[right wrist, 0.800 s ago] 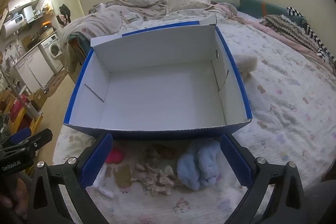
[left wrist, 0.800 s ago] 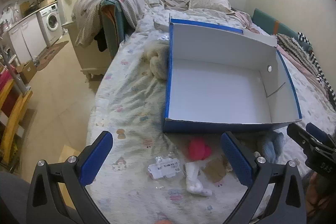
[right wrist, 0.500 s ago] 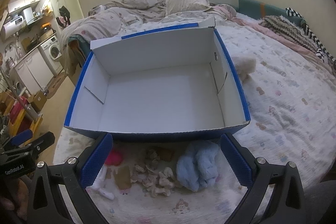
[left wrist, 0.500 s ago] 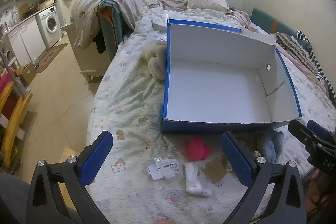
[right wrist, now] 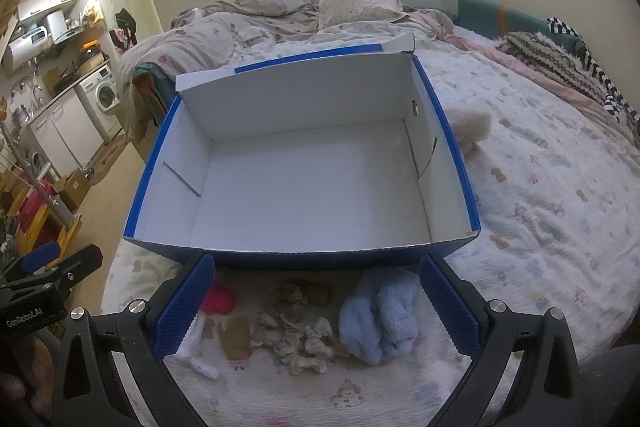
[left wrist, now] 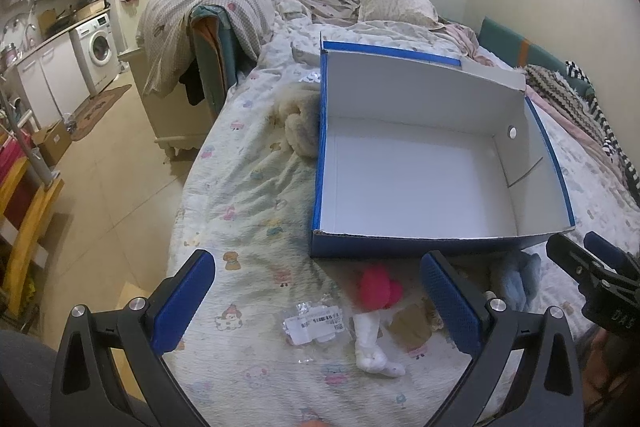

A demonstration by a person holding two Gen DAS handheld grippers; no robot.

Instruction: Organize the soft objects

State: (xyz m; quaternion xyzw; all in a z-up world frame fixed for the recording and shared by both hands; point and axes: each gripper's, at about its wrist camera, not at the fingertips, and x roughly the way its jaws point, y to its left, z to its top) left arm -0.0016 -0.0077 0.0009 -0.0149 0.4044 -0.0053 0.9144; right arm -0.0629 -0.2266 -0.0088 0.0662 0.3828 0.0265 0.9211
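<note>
An empty blue box with a white inside (left wrist: 420, 183) (right wrist: 304, 187) lies open on the bed. In front of it lie a light blue plush (right wrist: 380, 315) (left wrist: 516, 281), a pink-and-white soft toy (left wrist: 376, 291) (right wrist: 218, 301), a brown piece (right wrist: 238, 337) and a beige crumpled bundle (right wrist: 298, 335). A cream fluffy item (left wrist: 300, 123) (right wrist: 470, 125) lies beside the box. My left gripper (left wrist: 316, 303) is open above the pink toy. My right gripper (right wrist: 316, 307) is open above the bundle and blue plush.
A clear plastic bag with a label (left wrist: 316, 323) lies on the sheet near the pink toy. Piled bedding and a pillow (left wrist: 392, 3) lie behind the box. The bed's left edge drops to the floor (left wrist: 104, 171), with a washing machine (left wrist: 98, 51) beyond.
Both grippers have drawn back and risen slightly, so the box sits a little farther off. Nothing was picked up and the objects lie as before.
</note>
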